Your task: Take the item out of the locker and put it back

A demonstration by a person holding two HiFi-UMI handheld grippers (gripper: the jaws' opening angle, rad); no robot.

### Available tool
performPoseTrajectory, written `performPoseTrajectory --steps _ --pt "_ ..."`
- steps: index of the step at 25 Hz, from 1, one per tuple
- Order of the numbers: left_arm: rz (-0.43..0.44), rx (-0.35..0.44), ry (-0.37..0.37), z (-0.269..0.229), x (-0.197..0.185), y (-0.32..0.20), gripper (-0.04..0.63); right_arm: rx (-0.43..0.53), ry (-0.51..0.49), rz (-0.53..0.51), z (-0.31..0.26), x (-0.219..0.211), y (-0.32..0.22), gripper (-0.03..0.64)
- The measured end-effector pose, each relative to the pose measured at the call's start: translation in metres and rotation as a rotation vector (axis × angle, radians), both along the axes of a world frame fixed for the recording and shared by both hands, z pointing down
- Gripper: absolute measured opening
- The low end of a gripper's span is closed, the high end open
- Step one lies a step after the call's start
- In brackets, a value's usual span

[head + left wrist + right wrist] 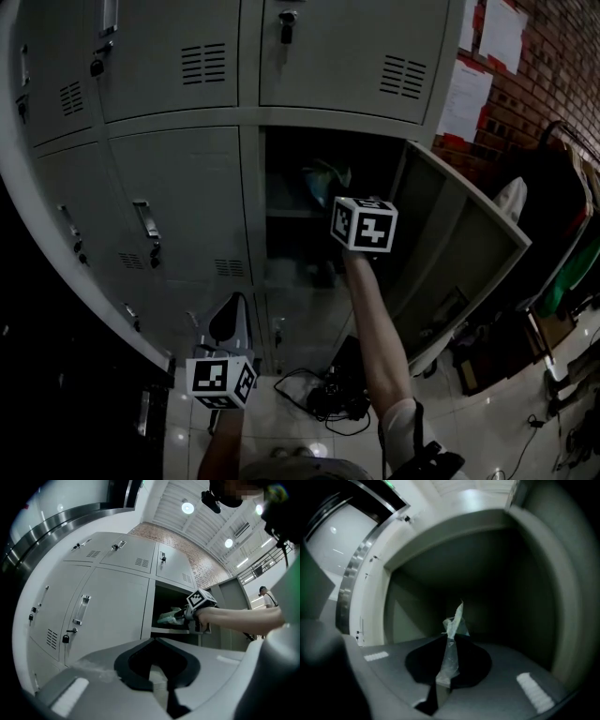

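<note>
- Plastic bag, thin, crinkled and translucent, rises as a twisted strip from the right gripper, whose jaws are pressed together on the film.
- Left gripper, smooth grey with a dark scooped throat, hangs low before the closed locker doors, its jaws together with nothing between them.
- Held bag hangs inside the open locker compartment, over its flat metal shelf.
- Painted sheet-metal door stands swung out to the right, and a rough brick wall lies beyond it.
</note>
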State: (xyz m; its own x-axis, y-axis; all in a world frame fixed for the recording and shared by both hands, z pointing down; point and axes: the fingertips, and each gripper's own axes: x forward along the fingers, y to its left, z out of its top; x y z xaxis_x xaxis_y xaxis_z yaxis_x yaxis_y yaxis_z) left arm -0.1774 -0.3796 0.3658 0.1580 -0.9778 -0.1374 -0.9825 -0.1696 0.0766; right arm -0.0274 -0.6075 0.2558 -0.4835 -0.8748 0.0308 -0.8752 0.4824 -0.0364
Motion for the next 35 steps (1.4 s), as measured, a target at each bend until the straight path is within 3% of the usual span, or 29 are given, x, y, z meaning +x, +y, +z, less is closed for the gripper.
performPoseTrajectory --steps 5,10,20,25,35 --pt "-0.003 -0.009 -0.025 -0.008 0.008 0.006 0.006 0.135 -0.127 -0.051 -0.029 0.022 0.076 0.006" --pt "0.008 0.039 -0.049 -0.031 0.017 0.028 0.006 0.234 -0.214 -0.099 -0.022 0.046 0.181 0.006" --pt "0.036 0.078 -0.081 -0.046 0.036 0.071 0.006 0.244 -0.306 -0.132 0.02 0.064 0.325 0.008" --pt "0.045 0.078 -0.086 -0.044 0.039 0.084 0.006 0.201 -0.316 -0.111 0.045 0.068 0.339 0.008" --pt "0.04 0.087 -0.077 -0.046 0.038 0.088 0.006 0.239 -0.319 -0.109 0.033 0.076 0.342 0.008"
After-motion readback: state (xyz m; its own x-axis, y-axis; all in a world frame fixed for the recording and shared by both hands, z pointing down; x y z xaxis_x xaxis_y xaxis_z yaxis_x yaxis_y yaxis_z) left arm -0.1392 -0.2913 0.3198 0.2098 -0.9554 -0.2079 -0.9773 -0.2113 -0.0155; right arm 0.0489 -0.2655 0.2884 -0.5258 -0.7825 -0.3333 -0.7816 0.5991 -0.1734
